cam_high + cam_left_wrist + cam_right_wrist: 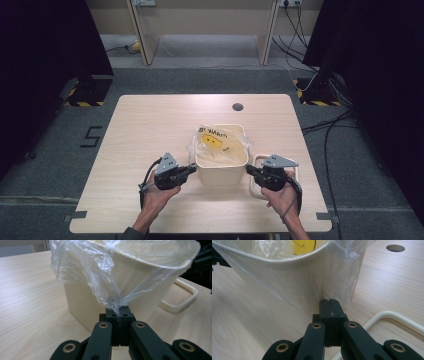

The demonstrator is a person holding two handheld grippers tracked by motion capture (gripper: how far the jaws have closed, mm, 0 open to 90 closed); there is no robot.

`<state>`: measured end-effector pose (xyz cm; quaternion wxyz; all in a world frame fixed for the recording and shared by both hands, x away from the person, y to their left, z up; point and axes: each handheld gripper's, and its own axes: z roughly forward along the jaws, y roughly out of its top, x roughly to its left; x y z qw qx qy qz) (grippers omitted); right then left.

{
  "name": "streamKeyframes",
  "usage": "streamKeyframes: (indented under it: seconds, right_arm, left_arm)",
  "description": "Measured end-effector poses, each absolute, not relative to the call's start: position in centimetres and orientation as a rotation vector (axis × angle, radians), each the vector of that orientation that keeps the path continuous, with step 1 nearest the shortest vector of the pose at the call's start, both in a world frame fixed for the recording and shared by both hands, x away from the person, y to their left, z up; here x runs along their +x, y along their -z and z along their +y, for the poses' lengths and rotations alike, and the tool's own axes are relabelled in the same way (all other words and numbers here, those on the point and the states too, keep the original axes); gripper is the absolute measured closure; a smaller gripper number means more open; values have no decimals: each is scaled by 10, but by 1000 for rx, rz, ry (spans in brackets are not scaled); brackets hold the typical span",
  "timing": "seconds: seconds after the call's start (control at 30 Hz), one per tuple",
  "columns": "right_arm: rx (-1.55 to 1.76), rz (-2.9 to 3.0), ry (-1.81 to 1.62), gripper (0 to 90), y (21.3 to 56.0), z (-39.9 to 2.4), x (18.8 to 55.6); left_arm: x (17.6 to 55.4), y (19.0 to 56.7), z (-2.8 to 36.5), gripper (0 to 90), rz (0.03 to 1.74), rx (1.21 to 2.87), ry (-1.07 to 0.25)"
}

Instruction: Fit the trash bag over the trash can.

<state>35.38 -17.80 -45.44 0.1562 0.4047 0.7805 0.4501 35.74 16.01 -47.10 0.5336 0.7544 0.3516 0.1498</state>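
Note:
A cream plastic bin (222, 175) stands near the table's front middle, lined with a clear plastic bag (217, 142) that carries a yellow label (214, 143). My left gripper (194, 169) sits at the bin's left side. In the left gripper view its jaws (119, 311) are shut on a gathered fold of the bag (100, 270), pulled down outside the bin wall (82, 302). My right gripper (248, 170) is at the bin's right side, and in the right gripper view it (329, 302) is shut on the bag's film (312, 287) stretched over the rim.
A cream rectangular ring frame (257, 172) lies flat on the table just right of the bin, under my right gripper, and shows as the frame (397, 317) close by. A round cable hole (238, 106) sits near the table's far edge. Cables run over the floor at the right.

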Motion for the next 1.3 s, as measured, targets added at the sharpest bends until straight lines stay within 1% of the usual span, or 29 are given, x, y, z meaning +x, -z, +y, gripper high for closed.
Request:
streamKeyframes:
  seconds: [0.07,0.17,0.27,0.3,0.37,0.5,0.57,0.63,0.67,0.73,0.8,0.83,0.9,0.93,1.07,1.17,1.23,1.27,1.3]
  right_arm:
    - [1197,2234,-1334,900,457,-181,356]
    - [1189,2229,-1343,855,454,-183,356]
    - [1194,2211,-1348,810,450,-187,356]
    - [1202,2207,-1350,780,449,-189,357]
    - [1236,2190,-1351,676,446,-192,358]
    - [1229,2132,-1405,556,431,-200,355]
    - [1224,2112,-1418,480,419,-202,354]
    - [1198,2092,-1435,450,406,-203,353]
    - [1174,2079,-1440,440,400,-204,354]
    - [1150,2062,-1445,440,387,-203,359]
    - [1133,2052,-1437,443,378,-200,368]
    - [1125,2057,-1436,446,375,-199,374]
    - [1128,2079,-1451,447,373,-194,387]
    - [1134,2087,-1450,451,374,-191,393]
    - [1128,2132,-1420,456,377,-180,410]
    - [1133,2158,-1410,452,382,-174,419]
    - [1126,2182,-1386,468,384,-170,424]
    - [1122,2195,-1371,498,386,-169,426]
    - [1118,2206,-1362,565,387,-168,428]
  left_arm:
    - [359,471,160,895,833,1812,-363]
    - [360,478,159,895,836,1858,-371]
    - [361,489,159,895,866,1865,-359]
    - [360,492,159,894,873,1866,-353]
    - [359,493,160,886,878,1852,-351]
    - [357,483,164,855,859,1850,-374]
    - [357,479,166,839,851,1852,-382]
    - [357,477,166,819,844,1858,-375]
    - [357,478,166,789,841,1865,-368]
    - [356,479,166,696,849,1874,-359]
    - [354,480,167,647,847,1867,-342]
    - [353,479,168,591,850,1863,-328]
    - [351,476,171,448,858,1848,-296]
    - [350,474,172,397,867,1833,-292]
    - [349,458,180,269,884,1758,-287]
    - [355,448,184,252,883,1686,-287]
    - [359,445,183,274,892,1647,-256]
    - [362,445,182,275,902,1632,-235]
    - [364,445,181,297,916,1620,-224]
